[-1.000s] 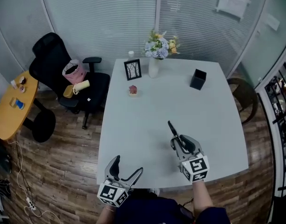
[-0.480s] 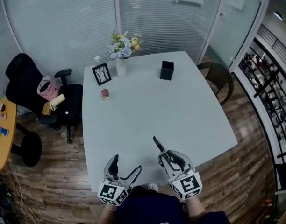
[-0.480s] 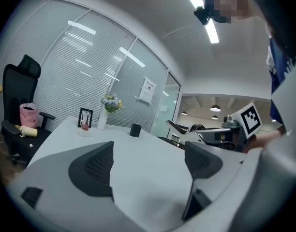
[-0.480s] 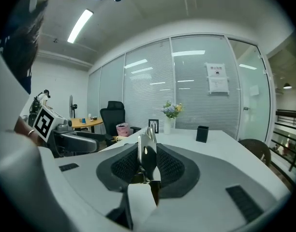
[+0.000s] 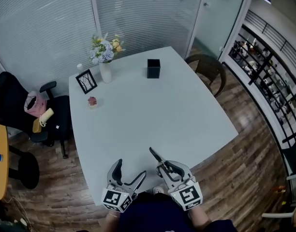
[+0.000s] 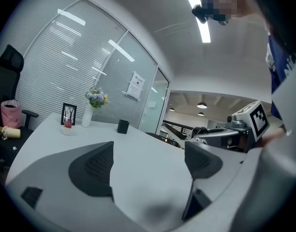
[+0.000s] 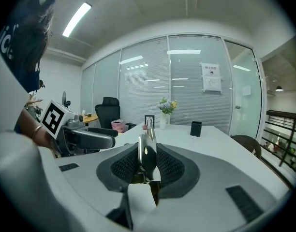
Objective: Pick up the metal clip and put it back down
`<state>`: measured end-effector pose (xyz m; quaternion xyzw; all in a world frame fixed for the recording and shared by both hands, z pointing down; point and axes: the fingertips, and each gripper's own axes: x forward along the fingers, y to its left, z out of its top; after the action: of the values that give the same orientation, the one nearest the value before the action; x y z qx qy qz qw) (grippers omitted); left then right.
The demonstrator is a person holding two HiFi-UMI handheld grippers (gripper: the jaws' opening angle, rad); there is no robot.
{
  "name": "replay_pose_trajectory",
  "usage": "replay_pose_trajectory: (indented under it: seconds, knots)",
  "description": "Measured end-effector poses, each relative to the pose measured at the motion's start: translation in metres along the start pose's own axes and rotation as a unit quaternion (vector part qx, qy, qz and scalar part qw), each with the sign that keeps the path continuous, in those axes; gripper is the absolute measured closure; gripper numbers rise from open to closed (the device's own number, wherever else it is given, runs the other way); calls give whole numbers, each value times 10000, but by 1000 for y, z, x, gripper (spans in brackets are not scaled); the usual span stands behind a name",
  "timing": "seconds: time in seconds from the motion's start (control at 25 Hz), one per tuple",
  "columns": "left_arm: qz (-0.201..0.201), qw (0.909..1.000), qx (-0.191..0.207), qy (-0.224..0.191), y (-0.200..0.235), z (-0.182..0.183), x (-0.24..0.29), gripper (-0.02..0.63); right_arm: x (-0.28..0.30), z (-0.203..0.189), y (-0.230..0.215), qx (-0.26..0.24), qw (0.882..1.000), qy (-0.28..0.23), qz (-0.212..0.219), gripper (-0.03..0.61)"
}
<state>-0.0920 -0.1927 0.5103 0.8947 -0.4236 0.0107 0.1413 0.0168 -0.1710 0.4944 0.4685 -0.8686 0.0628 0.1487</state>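
Observation:
The metal clip, a narrow silvery piece standing on edge, is pinched between the ribbed pads of my right gripper. In the head view the clip pokes forward as a dark thin bar from the right gripper, just above the white table near its front edge. My left gripper hovers beside it to the left with its jaws spread. In the left gripper view, nothing lies between the left gripper's dark pads.
A black box, a vase of flowers, a photo frame and a small pink item stand at the table's far side. A black office chair is at left, a brown chair at far right.
The head view has swung round, so the table and its objects sit further left in frame. Both grippers stay low near the front edge; the clip remains in the right gripper.

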Motion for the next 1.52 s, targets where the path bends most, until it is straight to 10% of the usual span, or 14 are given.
replay_pose_trajectory:
  seconds: [0.64,1.52]
  knots:
    - [-472,9984,15,318,-22,-15,47,155,0,-24,-85,-238,9947,386,-919,468]
    - [736,9972,52,84,-34,11,130,155,114,-84,-252,-1268,9833,1301,99,469]
